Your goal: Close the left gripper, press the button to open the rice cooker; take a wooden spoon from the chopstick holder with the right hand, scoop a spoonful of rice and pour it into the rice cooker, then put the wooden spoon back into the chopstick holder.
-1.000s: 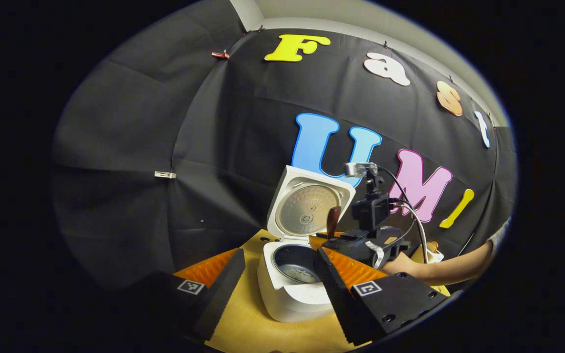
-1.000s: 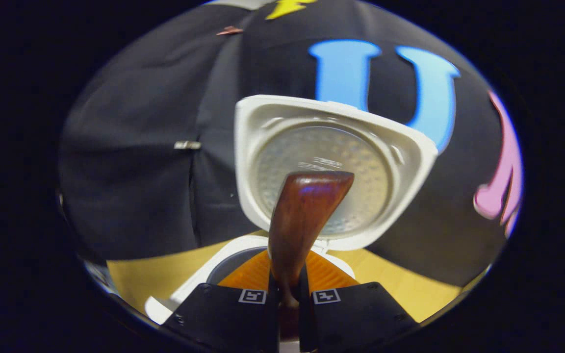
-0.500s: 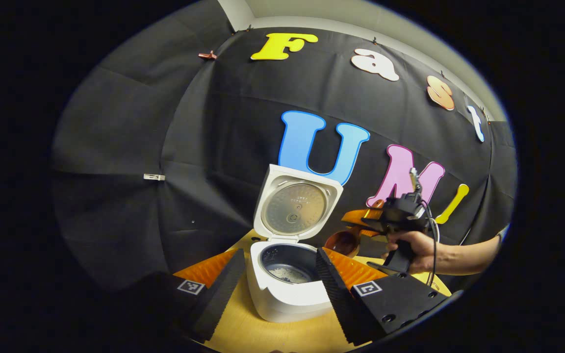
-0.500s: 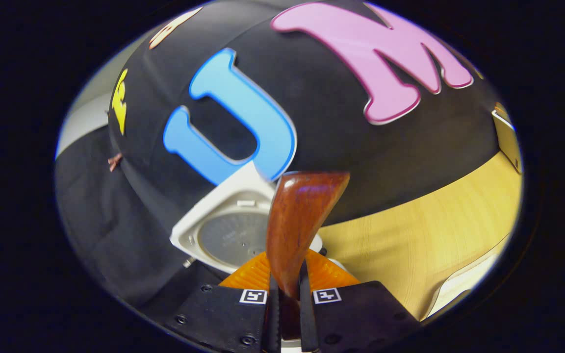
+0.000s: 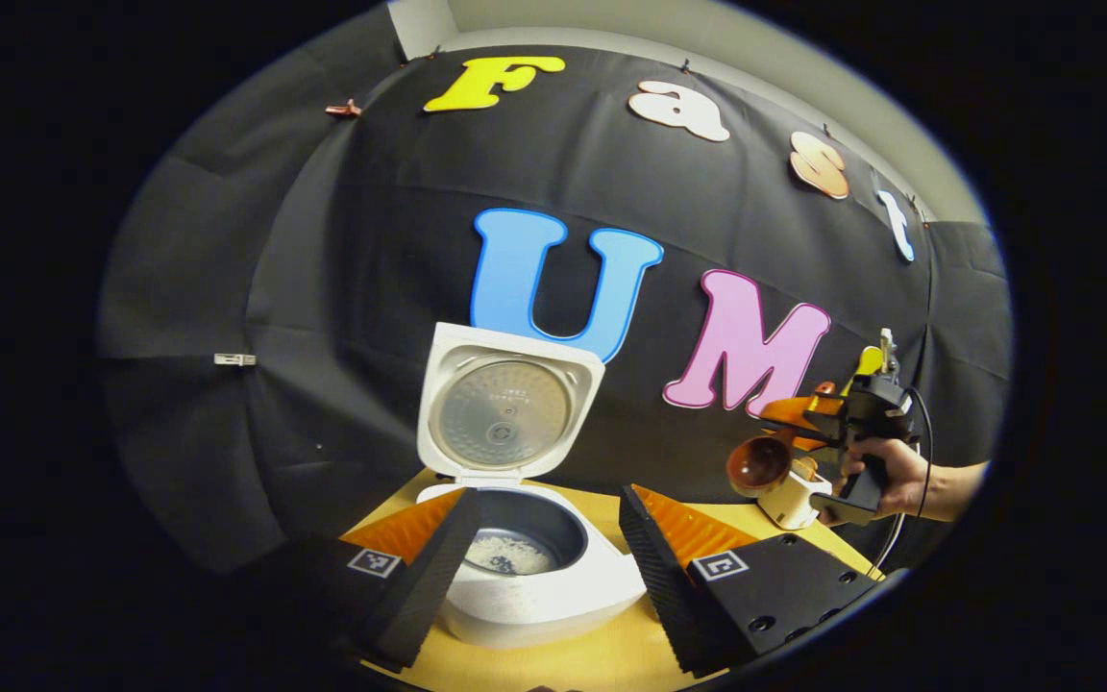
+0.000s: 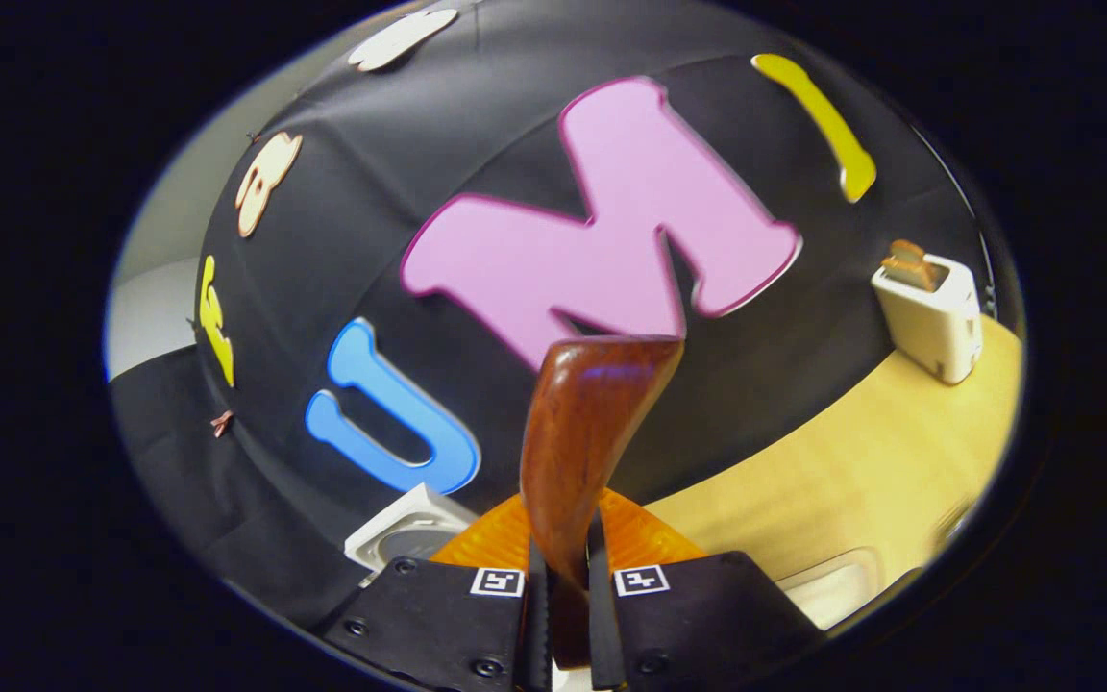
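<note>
Closest to me in the left gripper view, my left gripper has its fingers spread wide with nothing between them, and the rice cooker sits in that gap on the wooden table. Its lid stands straight up behind the pot, and inside the dark pot there's a thin layer of rice on the bottom. To the right of the cooker and farther back, I see my right gripper in a hand, hanging above the white chopstick holder, with the bowl of the wooden spoon just over it.

In the right gripper view, the right gripper is clamped tight on the wooden spoon, handle pinched between both fingers, bowl sticking up edge-on. Behind the fingers a corner of the cooker's lid peeks out. Far across the table from the cooker, against the cloth wall, stands the chopstick holder with a wooden piece poking out of its top.
</note>
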Motion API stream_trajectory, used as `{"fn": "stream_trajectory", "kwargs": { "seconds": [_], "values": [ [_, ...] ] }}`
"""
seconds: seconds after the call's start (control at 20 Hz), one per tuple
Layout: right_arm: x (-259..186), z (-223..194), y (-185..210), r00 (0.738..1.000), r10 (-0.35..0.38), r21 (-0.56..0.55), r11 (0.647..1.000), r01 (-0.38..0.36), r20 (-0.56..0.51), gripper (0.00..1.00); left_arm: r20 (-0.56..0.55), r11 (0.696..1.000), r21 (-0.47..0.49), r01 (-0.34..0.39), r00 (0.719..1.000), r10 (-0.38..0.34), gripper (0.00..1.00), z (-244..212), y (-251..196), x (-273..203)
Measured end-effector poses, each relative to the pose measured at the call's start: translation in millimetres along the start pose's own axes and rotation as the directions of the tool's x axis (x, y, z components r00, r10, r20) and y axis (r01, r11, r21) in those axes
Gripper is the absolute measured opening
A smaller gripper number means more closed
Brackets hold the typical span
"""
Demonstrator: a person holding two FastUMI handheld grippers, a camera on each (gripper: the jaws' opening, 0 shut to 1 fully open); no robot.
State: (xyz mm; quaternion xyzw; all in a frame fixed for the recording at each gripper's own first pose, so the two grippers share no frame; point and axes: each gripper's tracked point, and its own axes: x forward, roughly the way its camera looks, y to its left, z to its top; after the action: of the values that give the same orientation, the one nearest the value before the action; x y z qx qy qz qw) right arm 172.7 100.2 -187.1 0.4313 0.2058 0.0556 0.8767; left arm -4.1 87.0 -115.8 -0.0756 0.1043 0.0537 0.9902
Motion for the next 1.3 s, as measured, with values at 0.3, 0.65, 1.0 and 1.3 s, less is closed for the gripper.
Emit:
{"fn": "stream_trajectory", "kwargs": {
  "seconds": [0.3, 0.65, 1.0, 1.3],
  "values": [
    [-59, 67, -127, 0.975, -0.196, -0.018, 0.980, 0.199, 0.104, 0.19, -0.009, 0.999, 0.010, 0.040, 0.999, -0.040, 0.94, -5, -35, 19],
    [-100, 59, -241, 0.937, -0.342, -0.112, 0.931, 0.348, 0.071, 0.19, -0.017, 0.997, -0.037, 0.061, 0.998, -0.061, 0.94, -7, -79, 35],
    [-122, 13, -293, 0.922, -0.385, -0.250, 0.897, 0.364, -0.037, 0.19, -0.041, 0.999, -0.023, 0.045, 0.998, -0.046, 0.94, -13, -101, 44],
    [-125, -23, -326, 0.910, -0.397, -0.300, 0.888, 0.348, -0.122, 0.19, -0.053, 1.000, -0.006, 0.025, 0.998, -0.025, 0.94, -16, -116, 42]
  ]
}}
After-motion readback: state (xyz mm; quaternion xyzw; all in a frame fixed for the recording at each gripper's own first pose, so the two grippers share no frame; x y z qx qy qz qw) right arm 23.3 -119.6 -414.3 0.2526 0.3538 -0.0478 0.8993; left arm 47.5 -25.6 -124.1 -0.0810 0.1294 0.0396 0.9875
